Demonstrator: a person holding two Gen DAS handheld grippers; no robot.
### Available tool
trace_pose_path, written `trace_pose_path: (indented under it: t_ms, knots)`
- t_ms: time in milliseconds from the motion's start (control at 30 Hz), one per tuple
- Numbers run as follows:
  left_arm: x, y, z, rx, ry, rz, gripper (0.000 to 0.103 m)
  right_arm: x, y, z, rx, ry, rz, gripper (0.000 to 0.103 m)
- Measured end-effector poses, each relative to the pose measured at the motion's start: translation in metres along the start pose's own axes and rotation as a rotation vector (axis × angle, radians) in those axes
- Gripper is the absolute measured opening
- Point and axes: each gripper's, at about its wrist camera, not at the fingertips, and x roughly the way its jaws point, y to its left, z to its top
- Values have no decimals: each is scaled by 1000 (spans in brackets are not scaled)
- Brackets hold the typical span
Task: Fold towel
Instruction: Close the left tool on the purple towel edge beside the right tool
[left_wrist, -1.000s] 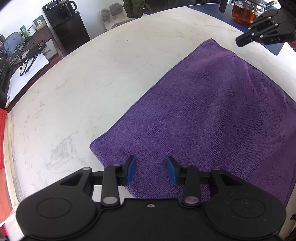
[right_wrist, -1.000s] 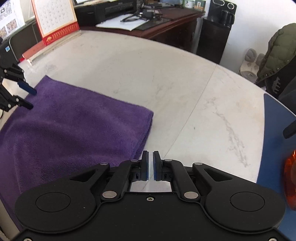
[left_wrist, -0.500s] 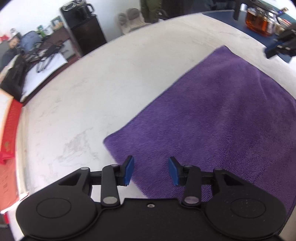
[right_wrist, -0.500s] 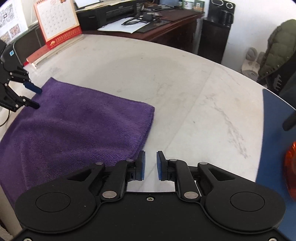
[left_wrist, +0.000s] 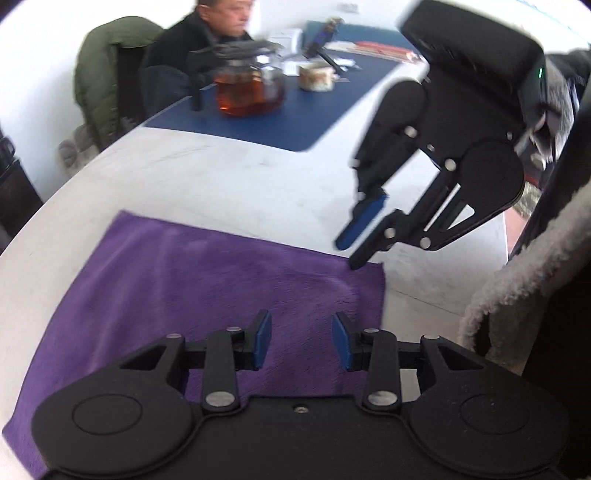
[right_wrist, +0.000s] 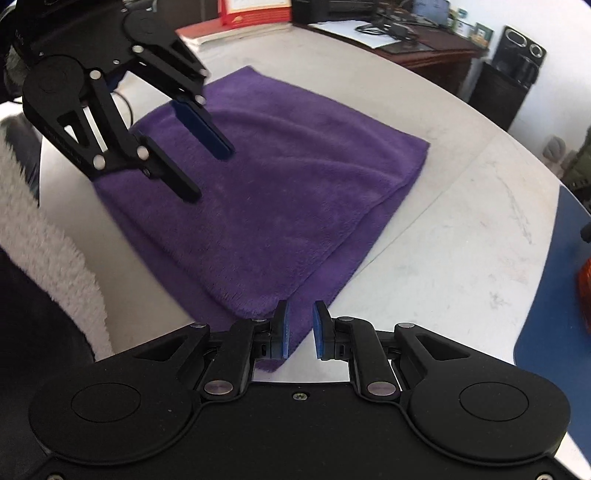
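purple towel (right_wrist: 280, 192) is flanked by left gripper (left_wrist: 301, 341) and right gripper (right_wrist: 300, 330), both parted and empty; only one layer could be pinched at its corner.

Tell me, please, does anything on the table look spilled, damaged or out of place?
Nothing stands out. The purple towel lies flat and folded on the white table, its layered edges nearly even. The glass teapot stands upright on the blue mat, with no spill visible.

One purple towel (right_wrist: 280, 192) is lying on the table (right_wrist: 461, 206), two claws, left (left_wrist: 301, 341) and right (right_wrist: 300, 330), are hovering over it, and one glass teapot (left_wrist: 249, 90) is standing toward the far edge.
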Motion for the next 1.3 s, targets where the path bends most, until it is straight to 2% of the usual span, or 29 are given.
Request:
trace_pose_path:
  t_ms: [133,233,367,500,600,733,867,1000,1300]
  knots:
    - [19,-9,10,-10,9,4,34,9,0,-1,-107,-22,40,13]
    - [33,-16,16,19,49,18,34,18,-3,-4,-181,-38,63,13]
    - [47,-21,19,21,89,48,34,22,-8,-6,-224,-68,103,13]
    - [51,-14,23,-38,114,45,32,23,-15,-8,-239,-87,127,13]
    - [52,-11,24,-86,122,47,26,20,-20,-9,-251,-113,147,13]
    - [53,0,22,-168,128,56,11,20,-28,-8,-247,-147,180,13]
    - [53,12,19,-226,141,63,7,24,-33,-9,-238,-152,205,13]
    - [45,22,16,-300,114,53,6,25,-33,-6,-242,-171,201,13]
    - [14,57,7,-520,-49,18,6,29,-26,-2,-225,-190,208,13]
